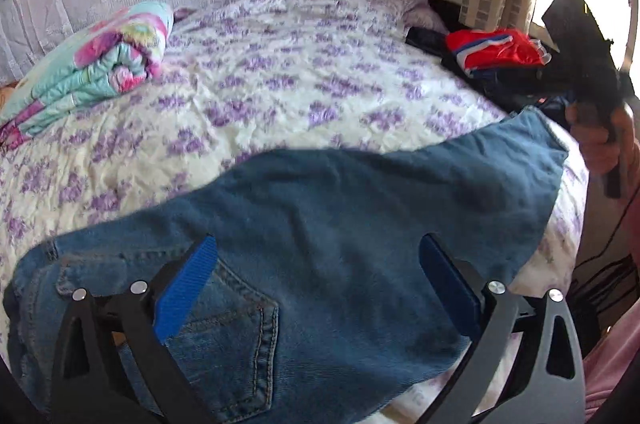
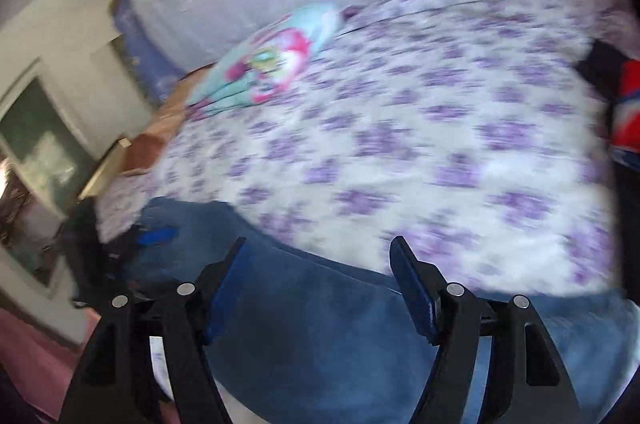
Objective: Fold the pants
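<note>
here, in the left wrist view, the left gripper point(image 1: 318, 274) hangs with its jaws spread wide over the blue jeans point(image 1: 320, 224), which lie folded on the floral bedspread point(image 1: 280, 72) near its front edge. a red garment point(image 1: 496, 50) sits at the far right. in the blurred right wrist view, the right gripper point(image 2: 320, 288) is likewise spread apart above the jeans point(image 2: 320, 336), holding nothing; a folded pastel blanket point(image 2: 272, 64) lies beyond.

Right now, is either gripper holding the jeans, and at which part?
Nothing is held. The left gripper and the right gripper are both open above the jeans, fingers spread, no denim between them.
</note>
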The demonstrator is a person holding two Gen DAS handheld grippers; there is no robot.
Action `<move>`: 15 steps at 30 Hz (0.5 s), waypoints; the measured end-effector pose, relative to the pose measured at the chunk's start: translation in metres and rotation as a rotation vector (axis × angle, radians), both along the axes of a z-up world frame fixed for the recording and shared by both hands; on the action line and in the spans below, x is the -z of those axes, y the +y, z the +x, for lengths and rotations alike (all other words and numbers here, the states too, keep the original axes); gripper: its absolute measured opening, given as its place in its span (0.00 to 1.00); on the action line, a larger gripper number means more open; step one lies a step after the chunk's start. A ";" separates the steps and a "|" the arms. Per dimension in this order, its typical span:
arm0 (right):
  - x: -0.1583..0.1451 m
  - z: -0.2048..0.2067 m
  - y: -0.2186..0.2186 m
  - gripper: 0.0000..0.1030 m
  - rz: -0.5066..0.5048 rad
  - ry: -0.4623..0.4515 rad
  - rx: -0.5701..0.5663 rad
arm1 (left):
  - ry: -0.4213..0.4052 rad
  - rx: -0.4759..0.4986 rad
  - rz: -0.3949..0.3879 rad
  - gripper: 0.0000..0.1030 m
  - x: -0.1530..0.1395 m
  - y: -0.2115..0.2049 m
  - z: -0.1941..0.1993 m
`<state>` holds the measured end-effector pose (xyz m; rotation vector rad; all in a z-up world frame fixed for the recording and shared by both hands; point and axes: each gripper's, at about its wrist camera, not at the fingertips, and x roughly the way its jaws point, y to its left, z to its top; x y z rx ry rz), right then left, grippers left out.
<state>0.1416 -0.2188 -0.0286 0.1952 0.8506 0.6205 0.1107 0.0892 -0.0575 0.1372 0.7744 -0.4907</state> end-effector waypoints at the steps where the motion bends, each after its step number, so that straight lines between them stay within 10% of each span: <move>1: -0.001 0.003 0.009 0.71 -0.002 0.004 -0.024 | 0.016 -0.004 -0.002 0.96 0.004 0.000 0.003; 15: 0.029 0.046 0.137 0.76 -0.138 0.120 -0.347 | 0.052 0.008 -0.048 0.96 0.011 0.007 0.010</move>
